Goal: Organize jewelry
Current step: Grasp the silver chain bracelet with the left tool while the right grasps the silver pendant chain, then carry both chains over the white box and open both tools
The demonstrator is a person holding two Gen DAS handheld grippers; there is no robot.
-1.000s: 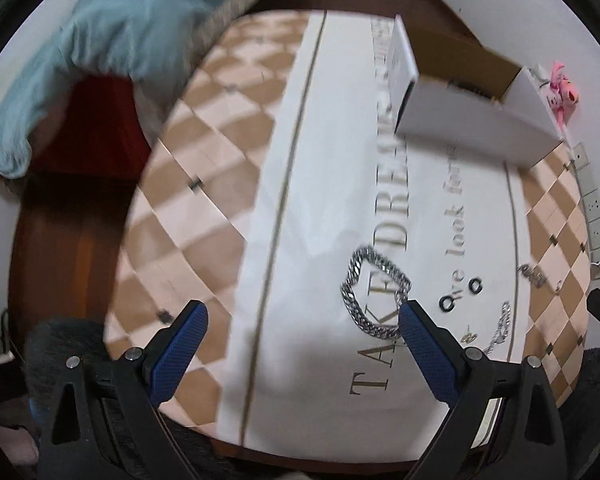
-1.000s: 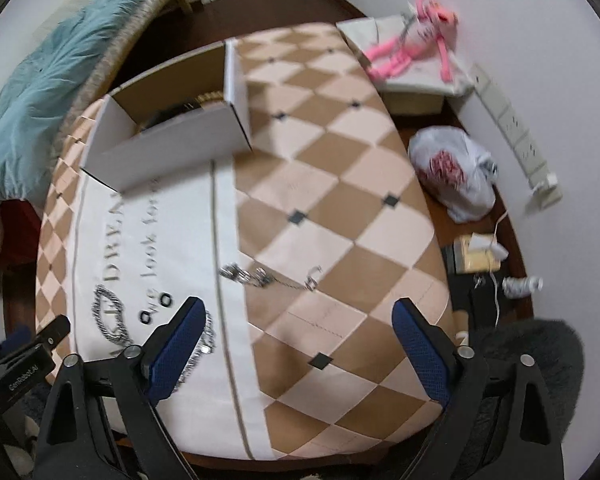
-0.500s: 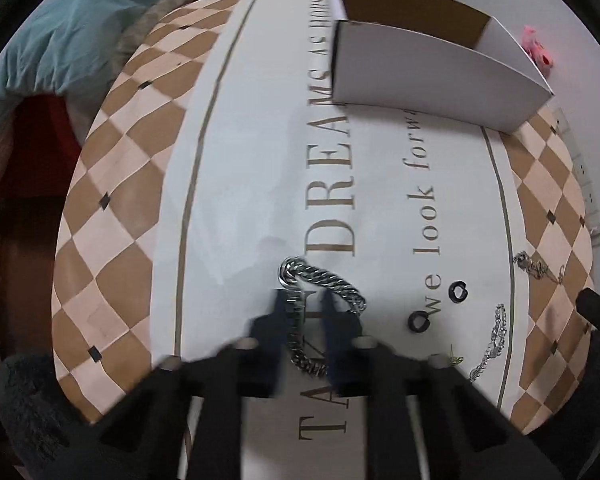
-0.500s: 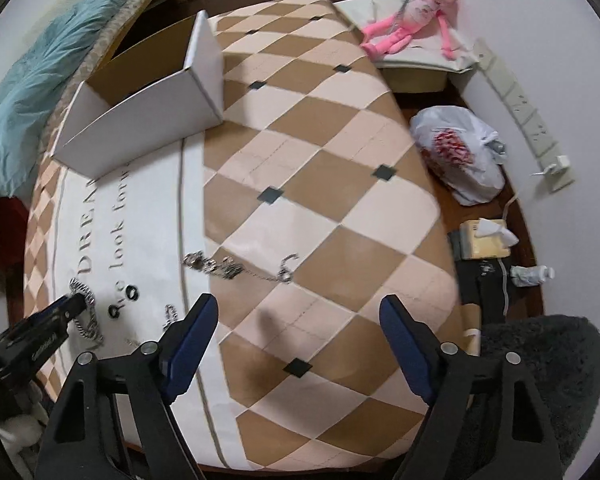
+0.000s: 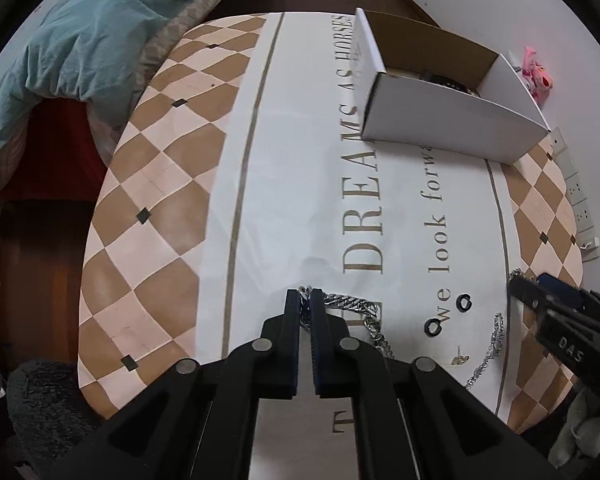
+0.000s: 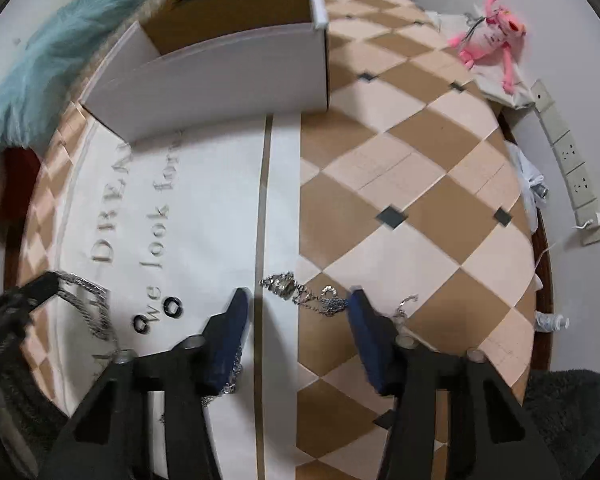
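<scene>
Chunky steel curb chain on smooth tablecloth.

My closed left gripper hides part of the chunky silver chain; low in the white cardboard box, something dark, perhaps jewelry, stays unclear.

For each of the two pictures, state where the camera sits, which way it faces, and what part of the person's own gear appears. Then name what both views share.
Left wrist: on the left gripper, facing steeply down at the tablecloth; its jaws are shut on the thick chain bracelet; the right gripper shows at the edge.
Right wrist: on the right gripper, facing down; its open jaws, just closing, straddle the thin chain; the left gripper shows at the left.
Shared: white box, two black rings, pink toy.
</scene>
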